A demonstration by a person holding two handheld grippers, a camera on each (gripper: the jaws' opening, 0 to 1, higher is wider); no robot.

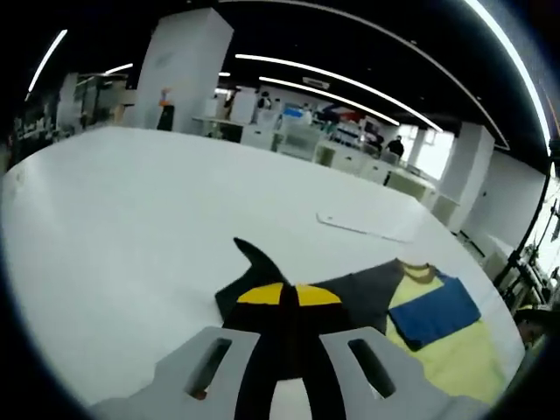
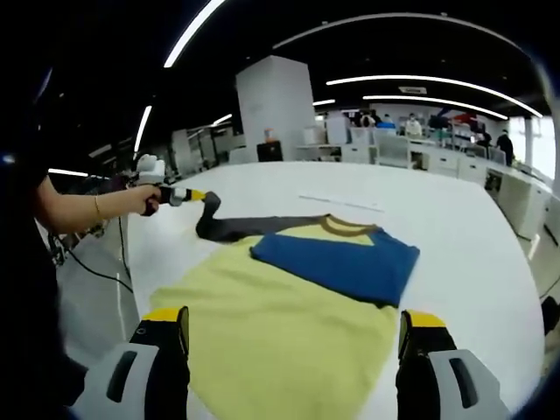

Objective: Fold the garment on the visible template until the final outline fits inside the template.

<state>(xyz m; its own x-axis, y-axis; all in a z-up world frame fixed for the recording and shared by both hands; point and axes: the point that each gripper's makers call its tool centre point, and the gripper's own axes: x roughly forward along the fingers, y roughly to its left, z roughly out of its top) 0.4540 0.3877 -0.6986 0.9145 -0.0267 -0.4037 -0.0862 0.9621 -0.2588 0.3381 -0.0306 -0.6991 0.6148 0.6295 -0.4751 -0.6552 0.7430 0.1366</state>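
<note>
Lying on a white table (image 2: 490, 227) (open office behind), garment (image 2: 289, 324); left gripper (image 1: 289, 302) pinches its sleeve (image 2: 232, 227), right gripper (image 2: 293, 337) gapes empty.

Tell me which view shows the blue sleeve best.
The right gripper view: the blue sleeve lies folded across the yellow shirt, seen whole and large between the open jaws. In the left gripper view the blue sleeve is small, near the right edge, beside the dark sleeve pinched in the left gripper.
</note>
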